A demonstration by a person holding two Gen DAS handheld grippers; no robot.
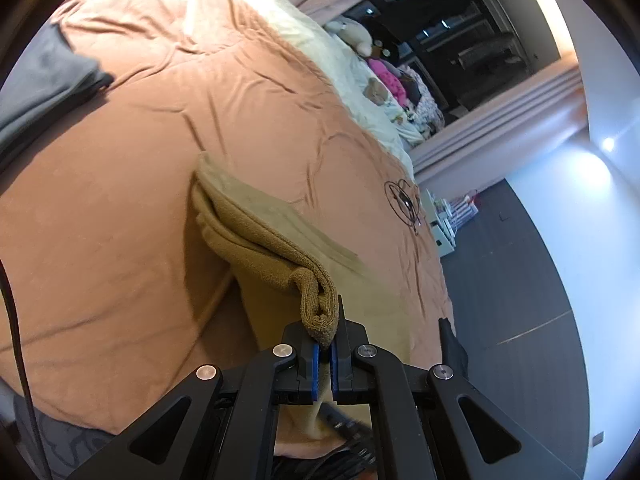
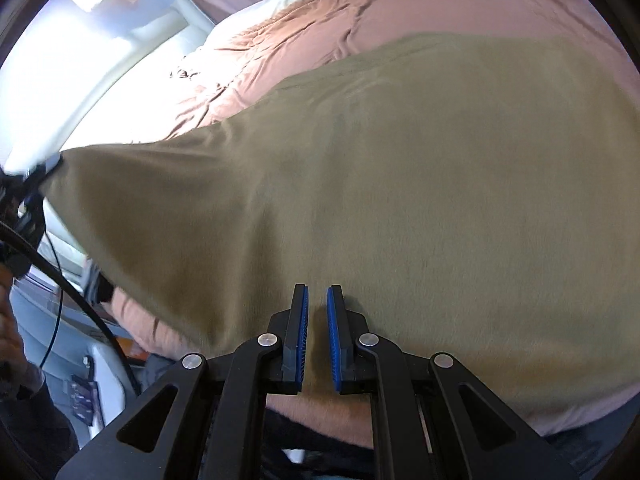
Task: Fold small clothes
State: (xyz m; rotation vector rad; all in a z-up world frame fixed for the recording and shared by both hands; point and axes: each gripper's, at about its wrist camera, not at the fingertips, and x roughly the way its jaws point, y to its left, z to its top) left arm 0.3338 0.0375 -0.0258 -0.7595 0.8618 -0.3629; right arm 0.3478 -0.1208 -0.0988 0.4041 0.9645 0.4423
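Note:
A tan fleece garment (image 1: 256,224) lies on the pink bed cover (image 1: 140,140). My left gripper (image 1: 325,336) is shut on a bunched edge of it and holds that edge above the bed, so the cloth hangs in folded layers. In the right wrist view the same garment (image 2: 400,160) spreads wide over the cover (image 2: 320,52) and is stretched to a point at the far left, where the left gripper (image 2: 50,166) grips it. My right gripper (image 2: 317,292) hovers over the near part of the garment. Its blue pads stand almost together and no cloth is pinched between them.
A grey garment (image 1: 40,80) lies at the bed's upper left. A cream blanket (image 1: 304,32), stuffed toys and a pile of clothes (image 1: 384,80) line the far side. Dark floor (image 1: 520,280) runs beside the bed. A black cable (image 2: 80,300) hangs at the left, near a hand (image 2: 8,332).

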